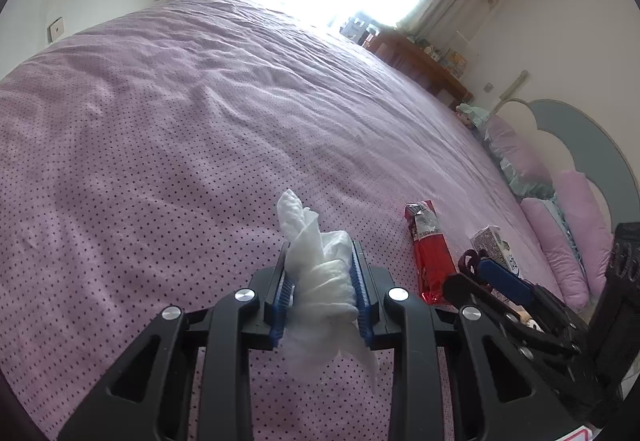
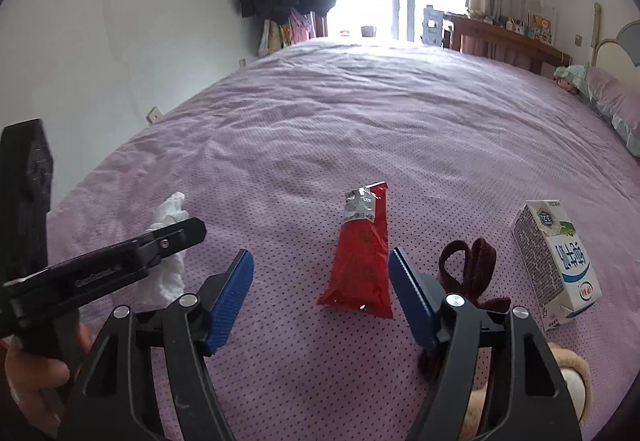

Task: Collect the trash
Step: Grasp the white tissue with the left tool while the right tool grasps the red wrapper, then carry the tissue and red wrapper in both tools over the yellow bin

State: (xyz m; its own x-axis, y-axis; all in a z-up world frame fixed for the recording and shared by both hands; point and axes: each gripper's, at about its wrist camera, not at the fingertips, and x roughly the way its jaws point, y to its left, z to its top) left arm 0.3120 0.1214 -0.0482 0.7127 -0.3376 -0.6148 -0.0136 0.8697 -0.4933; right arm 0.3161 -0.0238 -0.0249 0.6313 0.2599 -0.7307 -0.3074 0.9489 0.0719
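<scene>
Closest to us, the left claw [image 1: 322,281] squeezes one white tissue [image 1: 320,265] tight between its blue pads, so the soft paper cannot slip out while it is carried. Just beside it on the right, the right claw [image 2: 320,293] stands about half open with nothing in it. Its two blue pads sit on each side of one red wrapper [image 2: 362,265], not touching it, so I think it is lined up to grab that piece next. The wrapper lies flat on the purple bed [image 2: 320,113], torn open at its far end.

A bit more to the right lies one dark red ribbon [image 2: 468,269], partly behind the right claw. Next to that lies one white milk carton [image 2: 556,261], tipped on its side. So I count three pieces of trash: one tissue held, one wrapper and one carton waiting.

Far away on the right, purple pillows [image 1: 556,241] rest at the head of the bed. Past the bed, a bright window [image 2: 360,1] shines.
</scene>
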